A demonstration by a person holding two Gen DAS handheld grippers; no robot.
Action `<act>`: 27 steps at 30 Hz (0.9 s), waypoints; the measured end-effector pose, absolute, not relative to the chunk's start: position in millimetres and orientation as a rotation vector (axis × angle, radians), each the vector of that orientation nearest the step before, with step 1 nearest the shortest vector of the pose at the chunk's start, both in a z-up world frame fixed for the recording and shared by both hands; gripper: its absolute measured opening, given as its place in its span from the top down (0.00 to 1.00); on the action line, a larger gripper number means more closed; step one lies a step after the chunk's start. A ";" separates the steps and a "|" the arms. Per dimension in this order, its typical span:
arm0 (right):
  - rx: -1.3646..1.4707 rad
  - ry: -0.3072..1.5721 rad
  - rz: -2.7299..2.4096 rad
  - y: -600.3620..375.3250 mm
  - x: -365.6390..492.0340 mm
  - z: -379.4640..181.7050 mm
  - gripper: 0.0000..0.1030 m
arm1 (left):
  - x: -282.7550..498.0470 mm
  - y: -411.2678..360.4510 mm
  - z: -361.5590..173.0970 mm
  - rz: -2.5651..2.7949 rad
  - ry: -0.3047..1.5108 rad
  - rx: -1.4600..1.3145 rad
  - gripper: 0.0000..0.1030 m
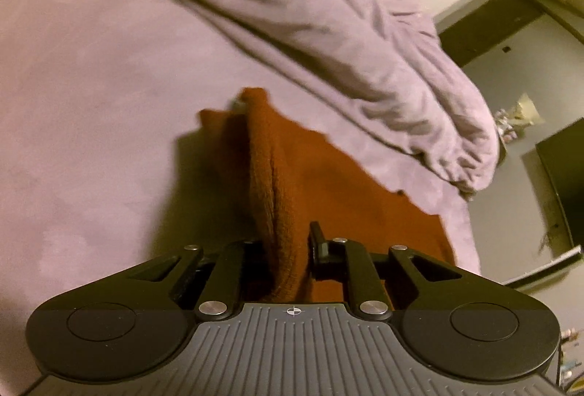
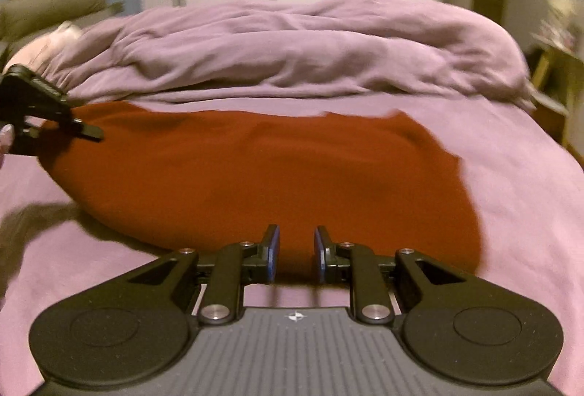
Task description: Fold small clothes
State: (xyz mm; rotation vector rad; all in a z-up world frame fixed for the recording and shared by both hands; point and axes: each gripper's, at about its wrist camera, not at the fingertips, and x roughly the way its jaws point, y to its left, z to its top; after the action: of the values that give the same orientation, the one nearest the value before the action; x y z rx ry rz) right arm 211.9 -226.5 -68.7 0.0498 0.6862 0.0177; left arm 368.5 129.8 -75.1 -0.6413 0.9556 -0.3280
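The left gripper (image 1: 288, 250) is clamped on a bunched fold of a rust-red knitted garment (image 1: 292, 177), which runs up from the jaws toward the middle of the bed (image 1: 91, 104). The rest of the garment lies flat on the lilac sheet near the bed's right edge. A rumpled lilac duvet (image 1: 328, 31) is heaped along the far side. Something small and grey, perhaps a label, shows blurred at the garment's far tip.

Left finger pad of the left hand-held gripper (image 1: 288, 250) (behind bunched rust-red cloth (image 1: 277, 184)), hidden.

Dim warm indoor light, motion blur, fisheye-bent edges
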 end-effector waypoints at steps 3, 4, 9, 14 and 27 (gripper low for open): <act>0.098 0.679 -0.030 -255.2 193.2 -63.6 0.79 | 369.7 93.5 -49.8 -0.376 0.942 -0.618 0.84; 0.123 0.670 -0.041 -264.2 186.7 -61.6 0.78 | 369.2 78.7 -41.8 -0.398 0.931 -0.592 0.84; 0.200 0.646 -0.046 -290.8 166.5 -54.6 0.77 | 366.8 -19.8 -23.6 -0.511 0.904 -0.440 0.84; 0.197 0.651 -0.058 -299.5 158.3 -56.0 0.75 | 354.6 -112.3 -64.4 -0.503 0.931 -0.216 0.80; 0.253 0.699 -0.055 -312.2 165.9 -70.6 0.71 | 285.4 -76.1 -30.6 -0.597 0.742 -0.158 0.44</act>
State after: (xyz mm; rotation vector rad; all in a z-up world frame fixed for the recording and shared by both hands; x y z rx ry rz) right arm 165.9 -312.2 -70.6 0.2527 0.6993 -0.0547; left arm 285.4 -76.1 -30.6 -0.1585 0.7423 -0.5967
